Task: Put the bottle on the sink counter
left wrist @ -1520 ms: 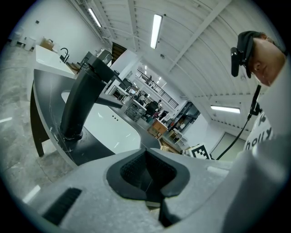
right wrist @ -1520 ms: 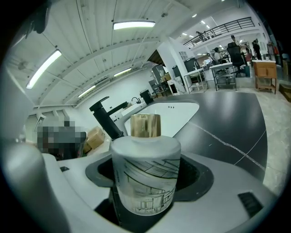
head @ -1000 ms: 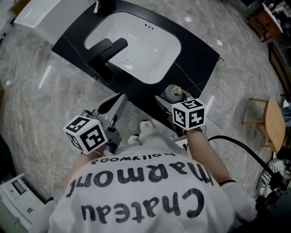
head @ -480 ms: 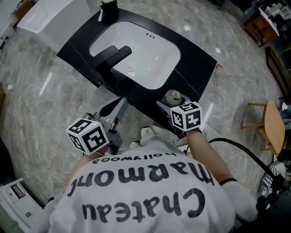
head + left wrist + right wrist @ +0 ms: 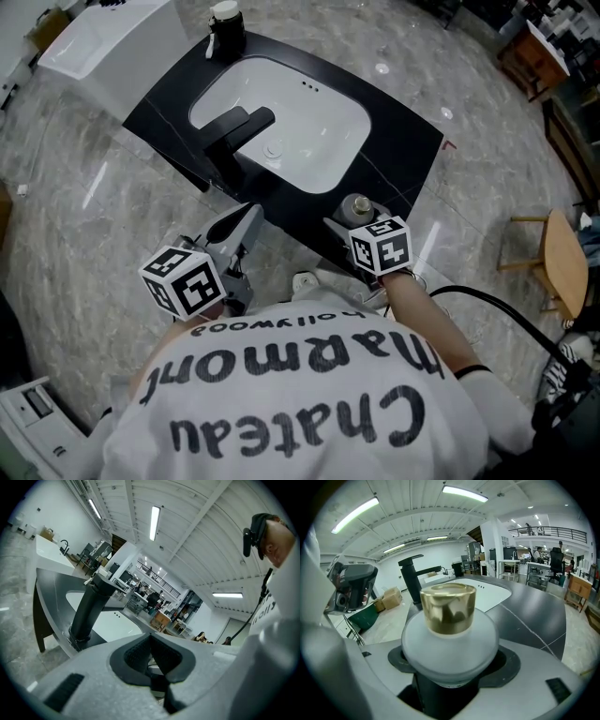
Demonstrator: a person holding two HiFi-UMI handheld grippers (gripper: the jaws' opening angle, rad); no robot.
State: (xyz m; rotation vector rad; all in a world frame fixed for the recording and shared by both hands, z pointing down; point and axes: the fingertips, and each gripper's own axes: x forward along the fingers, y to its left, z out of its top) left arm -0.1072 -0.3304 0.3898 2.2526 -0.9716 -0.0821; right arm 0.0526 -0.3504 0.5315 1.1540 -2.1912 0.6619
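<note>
One bottle (image 5: 449,639), frosted white with a gold cap, stands upright between the jaws of the right gripper (image 5: 350,221), which are clamped on its round body below the shoulder. In the head view it hangs just over the near edge of the black counter (image 5: 398,131), to the right of the white basin (image 5: 314,117). No view shows whether its base touches the counter yet.

The main risk, as I judge it, is that edge. If the jaws let go while the base is only partly over the counter, the bottle would tip toward the person and fall to the stone floor (image 5: 84,206). It looks like glass and might not survive that. It needs to go further onto the flat strip before release.

The grip is a second worry. The body is smooth and bulging, so the pads hold a curve, not a flat. A tilt or a jolt on setting down could let the bottle slide or twist between them.

Going too far left is a smaller hazard. The basin's rim falls away there, and a base set across it would rock. The black tap (image 5: 239,131) is well apart and should not interfere.

The left gripper (image 5: 247,216) is off the counter's front, jaws together on nothing, so it cannot steady the bottle.
</note>
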